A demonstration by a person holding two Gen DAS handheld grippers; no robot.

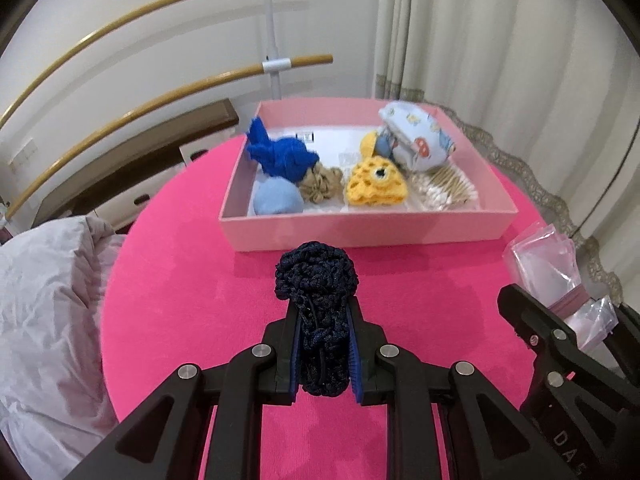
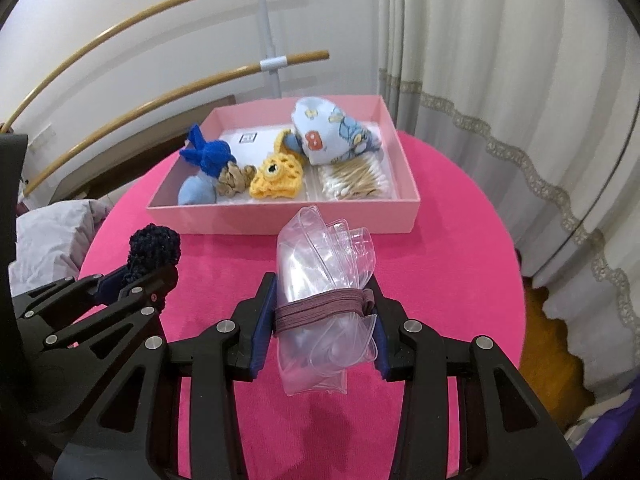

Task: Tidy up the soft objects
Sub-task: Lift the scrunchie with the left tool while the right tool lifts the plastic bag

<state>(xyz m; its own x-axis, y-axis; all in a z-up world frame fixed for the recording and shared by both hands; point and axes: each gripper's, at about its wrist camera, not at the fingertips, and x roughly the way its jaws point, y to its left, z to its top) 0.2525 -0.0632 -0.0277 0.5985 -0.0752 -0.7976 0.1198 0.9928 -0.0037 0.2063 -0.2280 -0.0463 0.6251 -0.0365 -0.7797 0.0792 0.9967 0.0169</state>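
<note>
My left gripper (image 1: 323,312) is shut on a dark navy knitted piece (image 1: 318,280) and holds it above the pink round table (image 1: 180,280), in front of the pink box (image 1: 360,232). My right gripper (image 2: 324,304) is shut on a bundle of clear plastic bags (image 2: 324,252) tied with a mauve elastic band, just before the same box (image 2: 280,220). The box holds a blue knit toy (image 1: 280,154), a pale blue ball (image 1: 278,198), a beige scrunchie (image 1: 320,184), a yellow crochet piece (image 1: 376,184), a printed blue cloth (image 1: 416,136) and cotton swabs (image 1: 444,188).
A white bedcover (image 1: 48,300) lies left of the table. Curved wooden rails (image 1: 160,12) on a white post stand behind the box. Cream curtains (image 2: 500,100) hang at the right. The left gripper with the navy piece shows at the left of the right wrist view (image 2: 154,246).
</note>
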